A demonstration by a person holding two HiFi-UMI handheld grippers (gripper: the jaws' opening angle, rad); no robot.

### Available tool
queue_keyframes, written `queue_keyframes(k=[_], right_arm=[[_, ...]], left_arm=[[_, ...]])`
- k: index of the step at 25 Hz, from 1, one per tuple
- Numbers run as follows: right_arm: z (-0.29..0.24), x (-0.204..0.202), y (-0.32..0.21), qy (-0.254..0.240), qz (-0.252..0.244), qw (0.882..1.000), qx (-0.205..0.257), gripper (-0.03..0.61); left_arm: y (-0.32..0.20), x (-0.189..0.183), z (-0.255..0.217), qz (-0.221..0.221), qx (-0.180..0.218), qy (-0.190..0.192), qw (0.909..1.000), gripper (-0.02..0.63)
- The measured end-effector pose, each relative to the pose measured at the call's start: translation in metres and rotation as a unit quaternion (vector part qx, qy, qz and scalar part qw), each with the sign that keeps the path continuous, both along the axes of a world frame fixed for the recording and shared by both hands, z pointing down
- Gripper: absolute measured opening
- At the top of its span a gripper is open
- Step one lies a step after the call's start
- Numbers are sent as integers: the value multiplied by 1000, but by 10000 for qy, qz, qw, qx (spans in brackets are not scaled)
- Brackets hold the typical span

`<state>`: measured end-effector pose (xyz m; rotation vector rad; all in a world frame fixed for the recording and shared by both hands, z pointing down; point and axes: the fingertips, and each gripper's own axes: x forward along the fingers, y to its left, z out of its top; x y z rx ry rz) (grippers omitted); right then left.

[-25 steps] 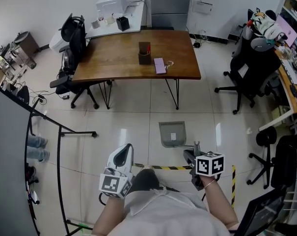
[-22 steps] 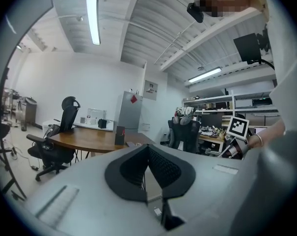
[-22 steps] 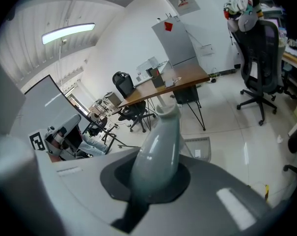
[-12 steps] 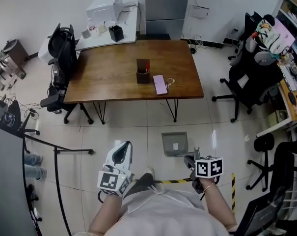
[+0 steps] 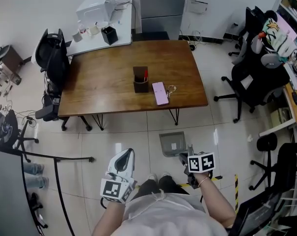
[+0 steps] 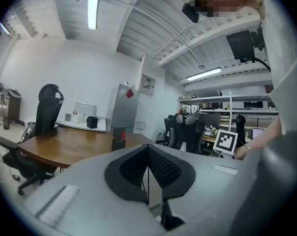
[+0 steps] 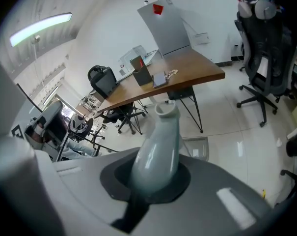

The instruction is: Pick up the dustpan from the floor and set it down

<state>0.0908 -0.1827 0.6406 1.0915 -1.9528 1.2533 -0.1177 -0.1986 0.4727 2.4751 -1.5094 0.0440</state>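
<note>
Transport in hand, apparently: right gripper [image 5: 184,157] clamped on the handle [image 7: 158,146] of the grey dustpan [image 5: 172,142], on or just above the floor tiles [image 5: 123,132] just off the wooden table's [image 5: 99,77] near edge, left gripper [image 5: 123,156] pressed together, empty; next, lowering it flat, then unclamping.

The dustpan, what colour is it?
The dustpan is pale grey all over; it shows best in the head view.

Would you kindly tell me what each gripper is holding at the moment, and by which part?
The right gripper is shut on the grey handle of the dustpan. The left gripper is shut and holds nothing.
</note>
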Motion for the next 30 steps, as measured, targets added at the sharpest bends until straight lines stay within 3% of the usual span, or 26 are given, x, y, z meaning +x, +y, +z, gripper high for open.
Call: queue_keyframes(k=[13,17,20,21,23,24,27,30], right_arm=[[159,-19,-86,-227,-90,9994,-225,6],[171,-29,-89,-392,28,9991,-160,12],[176,-31,-86,28,-93,9996,-255,28],[181,-32,-80,259,-350,9985,-338,125],[183,-44,-70,575,-915,9936,-338,455],[182,-45,-70,799,-1040,9911,-219,585],[170,-26,-71,1514,-895,9843,176,588],[148,-10,-57,1699,-770,9824,132,588]], left_arm=[[-33,-7,115,-303,-235,-246,9990,14],[-34,-19,128,-458,-237,-304,9982,14],[-33,-23,128,-533,-242,-285,9979,14],[-32,-22,125,-531,-267,-255,9979,14],[-31,-18,115,-471,-257,-208,9983,14],[-30,-17,110,-424,-228,-182,9987,14],[-25,-13,91,-327,-181,-70,9993,14],[-20,-15,64,-284,-205,-21,9994,14]])
